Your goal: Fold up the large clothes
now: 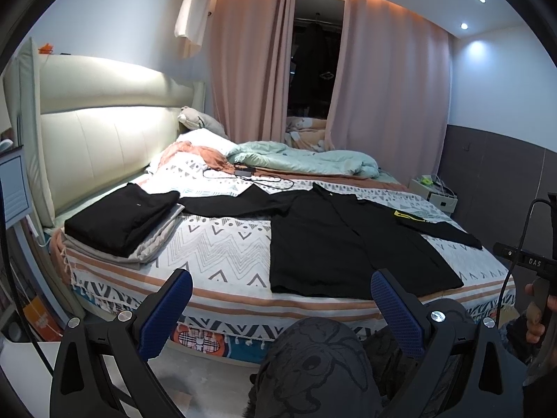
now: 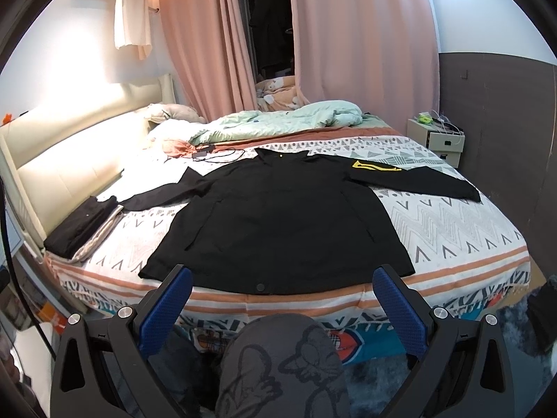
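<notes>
A large black jacket (image 1: 341,240) (image 2: 278,223) lies spread flat on the bed, front up, both sleeves stretched out sideways; the right sleeve carries a yellow patch (image 2: 374,166). My left gripper (image 1: 282,299) is open, held back from the bed's near edge and left of the jacket's hem. My right gripper (image 2: 282,296) is also open with nothing between its blue pads, hovering just short of the hem's middle, near a snap button (image 2: 260,286). A folded black garment (image 1: 122,219) (image 2: 80,226) rests on a folded beige one at the bed's left end.
A patterned bedspread (image 2: 452,230) covers the bed. A crumpled mint duvet (image 1: 306,160), pillows and a charger cable (image 1: 257,179) lie along the far side. A padded headboard (image 1: 104,139) stands left, a nightstand (image 2: 437,136) far right. The person's knee in printed trousers (image 2: 278,365) is below the grippers.
</notes>
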The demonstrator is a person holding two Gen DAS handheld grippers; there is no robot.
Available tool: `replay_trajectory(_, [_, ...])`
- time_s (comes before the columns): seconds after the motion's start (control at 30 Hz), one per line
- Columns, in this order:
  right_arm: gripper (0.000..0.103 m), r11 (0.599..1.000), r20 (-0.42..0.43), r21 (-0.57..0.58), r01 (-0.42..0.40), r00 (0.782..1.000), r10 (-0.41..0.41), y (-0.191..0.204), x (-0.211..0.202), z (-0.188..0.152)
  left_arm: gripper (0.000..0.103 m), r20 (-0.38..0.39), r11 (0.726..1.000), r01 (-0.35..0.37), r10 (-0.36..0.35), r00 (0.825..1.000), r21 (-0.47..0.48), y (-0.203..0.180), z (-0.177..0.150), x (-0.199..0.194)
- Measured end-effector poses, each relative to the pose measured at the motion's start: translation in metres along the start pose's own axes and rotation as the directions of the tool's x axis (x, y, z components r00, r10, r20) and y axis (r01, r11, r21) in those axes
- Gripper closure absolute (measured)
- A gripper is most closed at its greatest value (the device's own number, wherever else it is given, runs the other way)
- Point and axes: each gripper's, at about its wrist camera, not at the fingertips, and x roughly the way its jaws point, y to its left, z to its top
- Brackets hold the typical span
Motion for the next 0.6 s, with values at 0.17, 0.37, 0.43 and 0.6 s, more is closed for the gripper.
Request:
replay_trajectory(0.17, [0.0,1.0,-0.001,-0.006,0.004,1.0,-0.004,0.005,0.013,0.011,0.0,-0.011,1.0,-0.023,0.023,1.0,-0.012,0.005,-0.001,0.004])
replay_trajectory(0.37, [0.0,1.0,-0.017,-0.018,-0.007,1.0,0.006,0.013,0.032,0.02,0.0,-0.029,0.998,-0.048,0.047,0.998,-0.028,0.017,0.007,0.016])
replay_trajectory(0.43, [0.0,1.0,-0.022,-0.023,-0.012,1.0,0.011,0.014,0.039,0.022,0.0,-0.034,0.998,-0.057,0.056,0.998,-0.033,0.02,0.009,0.022])
replay_trajectory(0.6, [0.0,0.999,-0.036,-0.01,-0.033,0.999,0.032,0.018,0.065,0.032,0.0,-0.051,0.996,-0.075,0.073,0.996,-0.039,0.028,0.013,0.038])
